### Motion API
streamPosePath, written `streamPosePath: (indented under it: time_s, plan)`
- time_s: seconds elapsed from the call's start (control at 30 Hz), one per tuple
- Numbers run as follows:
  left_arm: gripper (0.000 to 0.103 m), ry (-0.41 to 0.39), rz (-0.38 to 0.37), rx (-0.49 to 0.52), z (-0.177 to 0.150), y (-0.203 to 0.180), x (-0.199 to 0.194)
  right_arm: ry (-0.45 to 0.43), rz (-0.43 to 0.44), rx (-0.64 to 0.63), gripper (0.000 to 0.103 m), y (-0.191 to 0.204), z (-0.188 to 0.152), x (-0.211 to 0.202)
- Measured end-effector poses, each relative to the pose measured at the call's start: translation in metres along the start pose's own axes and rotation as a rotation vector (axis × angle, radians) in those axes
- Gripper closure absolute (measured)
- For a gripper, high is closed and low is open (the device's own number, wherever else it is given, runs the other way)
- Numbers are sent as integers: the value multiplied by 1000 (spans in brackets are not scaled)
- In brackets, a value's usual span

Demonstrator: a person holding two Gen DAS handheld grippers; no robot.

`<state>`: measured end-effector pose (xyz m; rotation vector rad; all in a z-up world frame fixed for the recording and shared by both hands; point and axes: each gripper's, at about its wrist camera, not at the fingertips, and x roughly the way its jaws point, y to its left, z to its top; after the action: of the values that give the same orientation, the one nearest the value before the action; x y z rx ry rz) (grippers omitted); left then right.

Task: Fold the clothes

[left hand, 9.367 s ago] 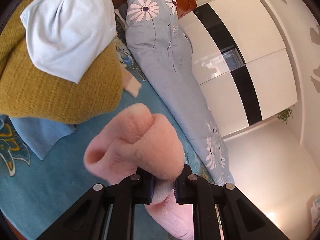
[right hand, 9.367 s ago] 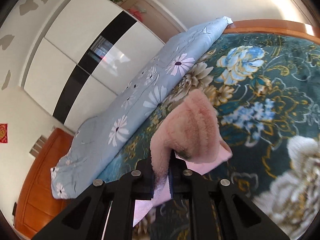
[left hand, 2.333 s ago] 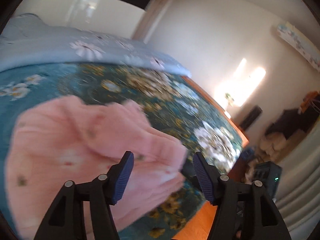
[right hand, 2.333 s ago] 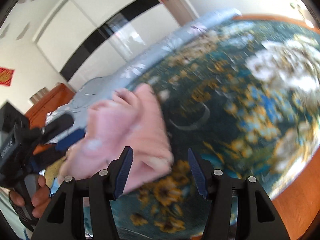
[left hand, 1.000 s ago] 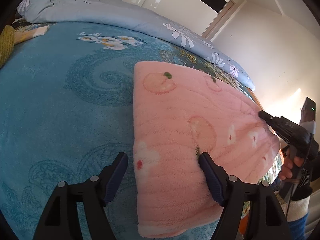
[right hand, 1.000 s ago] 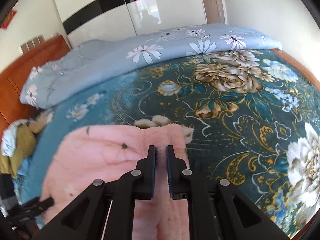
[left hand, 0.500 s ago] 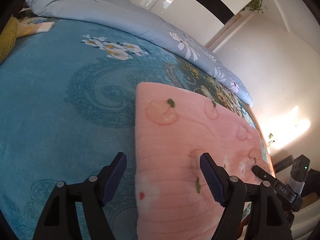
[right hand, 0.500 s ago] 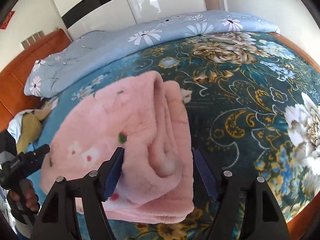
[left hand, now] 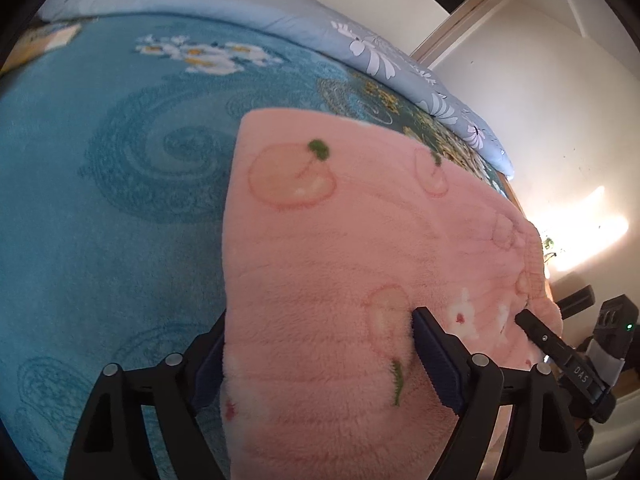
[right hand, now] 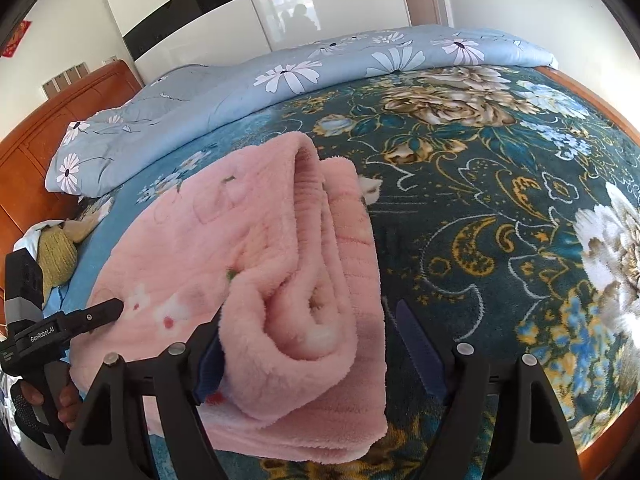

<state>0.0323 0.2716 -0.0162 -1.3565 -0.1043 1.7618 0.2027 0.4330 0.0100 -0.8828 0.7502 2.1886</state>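
A pink fleece garment with peach prints [left hand: 344,248] lies folded on the teal floral bedspread [left hand: 120,184]. My left gripper [left hand: 320,352] is open, its fingers straddling the near left corner of the garment. My right gripper [right hand: 316,348] is open around the thick rolled edge of the same pink garment [right hand: 256,264]. The right gripper's tip shows at the garment's far edge in the left wrist view [left hand: 532,326]. The left gripper's tip touches the garment's side in the right wrist view [right hand: 104,310].
A light blue daisy-print quilt [right hand: 304,68] lies rolled along the far side of the bed. A mustard sweater and white cloth [right hand: 56,248] sit by the wooden headboard [right hand: 36,136]. The wooden bed frame edge [right hand: 592,96] runs along the right.
Both grippers have let go of the garment and opened over the last seconds. In the last half second both moved closer, so their open fingers now straddle its edges.
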Motion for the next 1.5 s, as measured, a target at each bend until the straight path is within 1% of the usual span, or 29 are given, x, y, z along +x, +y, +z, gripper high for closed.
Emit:
streamPosePath:
  time_s: [0.1,0.23,0.3,0.43,0.57,0.87,0.93,0.97,1.0,1.03,1.07,1.1,1.13,1.17,1.2,1.27,1.33,1.43,1.5]
  plan:
    - [14,7,-17,-14,-2,3,2,5,33,27,20,-6,-3,6]
    - [10,6,2,37,-5,-3,5,11,73,72,20,-13,-7,14]
    - [7,-2,9,58,-7,-6,6,12,86,88,16,-16,-10,18]
    - [5,-2,19,86,-10,-9,8,13,126,139,14,-22,-15,25]
    - [0,21,24,98,-10,-11,11,0,137,156,12,-24,-16,27]
    - [0,17,25,92,-15,-9,10,-12,135,168,12,-22,-18,27]
    - [0,28,26,97,-14,-10,9,-13,152,175,12,-22,-18,27]
    - [2,28,28,95,-14,-10,8,-15,166,181,16,-22,-18,27]
    - [6,23,31,94,-15,-11,6,-16,185,187,29,-22,-19,26]
    - [12,17,27,98,-17,-13,4,-16,216,197,35,-21,-20,26]
    - [24,10,19,106,-19,-16,2,-21,225,199,40,-20,-20,24]
    - [33,1,17,116,-20,-18,-1,-26,220,184,46,-18,-20,21]
    - [39,-9,21,129,-22,-21,-4,-31,223,174,48,-17,-19,19]
    - [52,-21,20,142,-22,-26,-9,-34,246,182,53,-19,-19,16]
    - [59,-33,17,157,-22,-31,-14,-36,271,191,56,-20,-18,13]
    - [64,-58,11,186,-21,-41,-25,-37,330,212,59,-26,-15,7]
    - [65,-83,-13,241,-20,-64,-33,-40,360,206,60,-30,-10,0]
    - [65,-96,-90,317,-3,-94,-32,-62,382,196,61,-42,0,-17]
    - [65,-96,-145,371,8,-119,-23,-86,382,195,61,-62,10,-33]
